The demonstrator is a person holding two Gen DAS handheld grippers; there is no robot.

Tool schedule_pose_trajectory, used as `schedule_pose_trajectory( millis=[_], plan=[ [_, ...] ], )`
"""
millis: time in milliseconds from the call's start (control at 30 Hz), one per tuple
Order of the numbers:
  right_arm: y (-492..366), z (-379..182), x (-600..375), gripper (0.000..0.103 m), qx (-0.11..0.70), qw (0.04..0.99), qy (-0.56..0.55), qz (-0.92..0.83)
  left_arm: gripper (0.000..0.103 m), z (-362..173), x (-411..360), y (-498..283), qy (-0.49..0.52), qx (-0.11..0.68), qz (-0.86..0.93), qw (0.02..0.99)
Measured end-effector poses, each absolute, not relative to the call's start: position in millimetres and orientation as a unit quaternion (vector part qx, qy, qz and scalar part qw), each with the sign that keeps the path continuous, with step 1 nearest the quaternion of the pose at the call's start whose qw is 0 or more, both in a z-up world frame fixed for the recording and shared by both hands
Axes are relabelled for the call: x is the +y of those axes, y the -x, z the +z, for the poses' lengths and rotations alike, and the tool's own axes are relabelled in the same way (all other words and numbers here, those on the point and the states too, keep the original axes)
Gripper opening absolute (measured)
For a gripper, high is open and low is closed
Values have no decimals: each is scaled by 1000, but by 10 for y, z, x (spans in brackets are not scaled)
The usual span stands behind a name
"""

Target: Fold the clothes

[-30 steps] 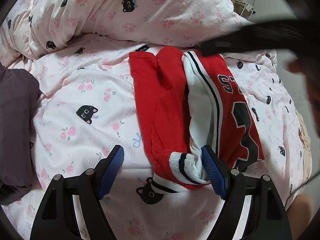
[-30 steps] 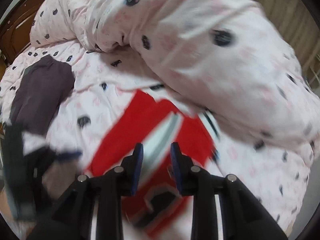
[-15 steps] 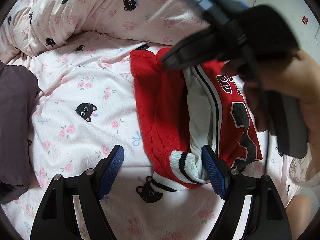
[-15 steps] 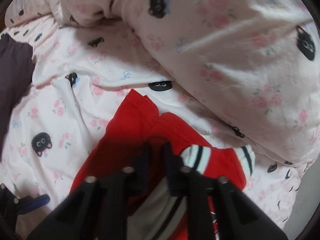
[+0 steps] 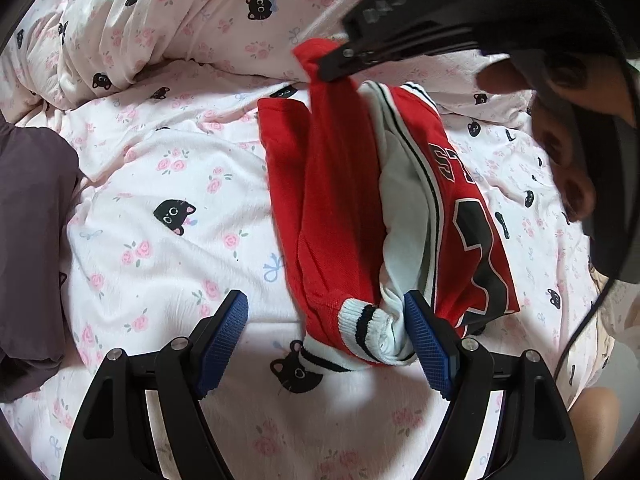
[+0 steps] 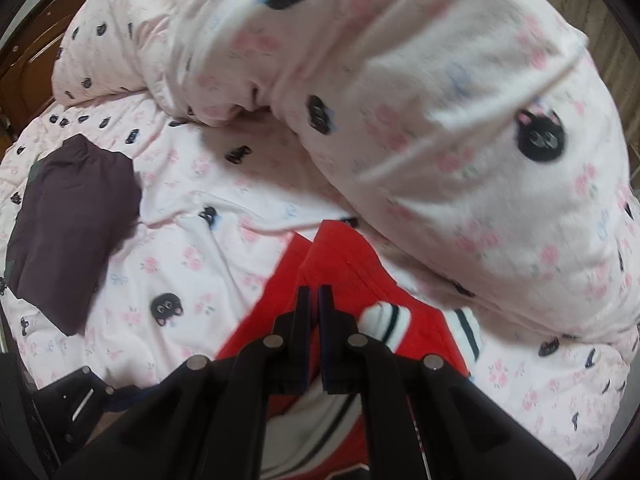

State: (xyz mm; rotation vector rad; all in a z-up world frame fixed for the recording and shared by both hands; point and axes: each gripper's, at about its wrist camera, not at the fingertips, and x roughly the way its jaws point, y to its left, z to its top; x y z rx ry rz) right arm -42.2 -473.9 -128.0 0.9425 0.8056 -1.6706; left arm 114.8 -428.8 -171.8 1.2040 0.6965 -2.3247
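A folded red jersey [image 5: 340, 200] with white lining, striped cuffs and a black number lies on the pink cat-print bed sheet [image 5: 168, 208]. My left gripper [image 5: 324, 304] stands open over its near end, with the striped cuff [image 5: 360, 320] between the blue pads and the right pad against the white fabric. My right gripper [image 5: 324, 74] comes in from the upper right, its jaws closing tight on the far red corner, which is pulled up into a peak. In the right wrist view the right gripper [image 6: 314, 292] pinches the red jersey [image 6: 344, 256] between its tips.
A dark purple folded garment [image 5: 32, 232] lies at the left; it shows as the dark garment [image 6: 72, 232] in the right wrist view. A bunched pink duvet [image 6: 400, 100] rises behind the jersey. A person's hand [image 5: 560, 140] holds the right gripper. A wooden headboard [image 6: 24, 60] is far left.
My right gripper came down to the jersey's far end, shut on the red corner and lifted it into a peak. The left gripper kept still and open.
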Motion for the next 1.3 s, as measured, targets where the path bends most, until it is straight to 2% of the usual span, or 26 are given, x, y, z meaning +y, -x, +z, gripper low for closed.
schedule_pose_trajectory(
  millis=[133,400,500,800,1033,1300],
  plan=[
    [404,-1383,-4856,4,340,511,-396,-683,76,-1707,-4291,-1180,-437,254,-836,213],
    [454,-1927,-5178,5,366,498,-416,-667,79,-1736,-4316,-1204,-446,262,-830,207],
    [463,-1959,-5223,9,366,509,-411,-662,79,-1733,-4318,-1204,-448,263,-830,205],
    [607,-1287,-4785,12,307,559,-363,-680,79,-1573,-4381,-1288,-429,274,-834,213],
    [515,-1358,-4399,12,373,546,-336,-671,79,-1438,-4538,-1383,-390,282,-842,244],
    [486,-1881,-4380,12,421,521,-340,-660,79,-1680,-4531,-1298,-460,202,-807,309]
  ],
)
